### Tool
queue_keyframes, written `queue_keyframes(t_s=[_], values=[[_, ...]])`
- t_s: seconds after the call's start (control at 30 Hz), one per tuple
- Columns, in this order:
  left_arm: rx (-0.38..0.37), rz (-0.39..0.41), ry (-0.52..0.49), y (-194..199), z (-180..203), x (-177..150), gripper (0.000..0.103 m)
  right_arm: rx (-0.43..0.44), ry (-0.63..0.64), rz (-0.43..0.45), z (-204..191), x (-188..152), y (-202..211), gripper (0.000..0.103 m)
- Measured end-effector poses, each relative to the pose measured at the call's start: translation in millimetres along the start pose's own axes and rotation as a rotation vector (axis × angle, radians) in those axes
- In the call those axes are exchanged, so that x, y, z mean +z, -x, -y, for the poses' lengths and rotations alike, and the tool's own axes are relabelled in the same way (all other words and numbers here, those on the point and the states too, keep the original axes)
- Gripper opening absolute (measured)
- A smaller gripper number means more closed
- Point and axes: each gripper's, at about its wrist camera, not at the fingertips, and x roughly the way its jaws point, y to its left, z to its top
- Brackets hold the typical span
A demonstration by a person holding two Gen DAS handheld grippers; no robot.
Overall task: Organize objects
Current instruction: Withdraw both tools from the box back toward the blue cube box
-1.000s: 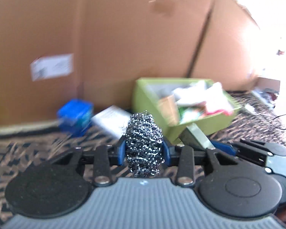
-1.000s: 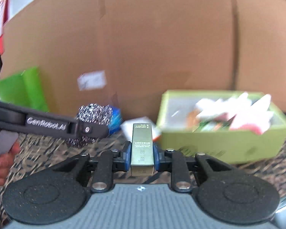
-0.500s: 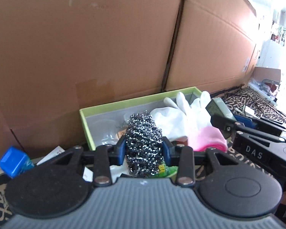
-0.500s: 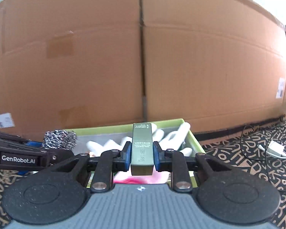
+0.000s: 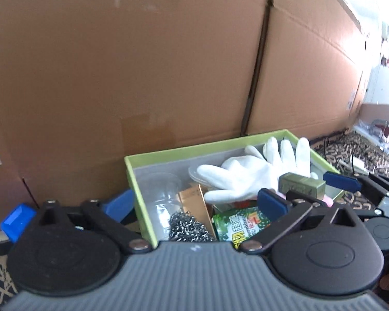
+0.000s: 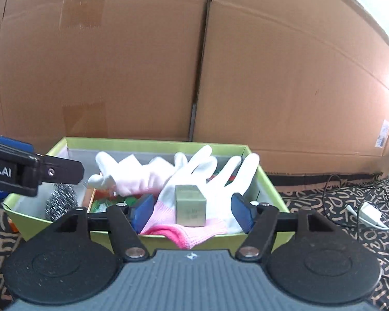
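Note:
A green box (image 5: 138, 194) (image 6: 153, 143) stands against the cardboard wall. A steel wool scrubber (image 5: 188, 226) (image 6: 61, 200) lies inside it at the near left. A small olive-gold carton (image 6: 190, 208) (image 5: 302, 185) rests on white gloves (image 6: 207, 178) (image 5: 246, 173) in the box. My left gripper (image 5: 194, 206) is open and empty above the scrubber. My right gripper (image 6: 192, 211) is open, its jaws standing either side of the carton without touching it.
The box also holds a clear plastic cup (image 5: 160, 194), a brown carton (image 5: 197, 204) and a green packet (image 5: 242, 226). A blue box (image 5: 15, 220) sits left of it. A white charger and cable (image 6: 365, 212) lie on the patterned cloth at the right.
Both grippers have opened over the green box. The scrubber dropped from the left gripper into the box; the carton left the right gripper and sits on the gloves.

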Motion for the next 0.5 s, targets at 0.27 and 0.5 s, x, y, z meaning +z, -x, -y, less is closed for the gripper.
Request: queue_keyframes(t_s=[0.27, 0.5], values=[[-0.005, 0.088, 0.046, 62, -21, 3, 0.103, 0.030, 0.001, 0.121, -10, 17, 52, 0.080], [0.101, 0.106, 0.091, 126, -54, -11, 0.103, 0.133, -0.019, 0.200, -41, 19, 99, 0.085]])
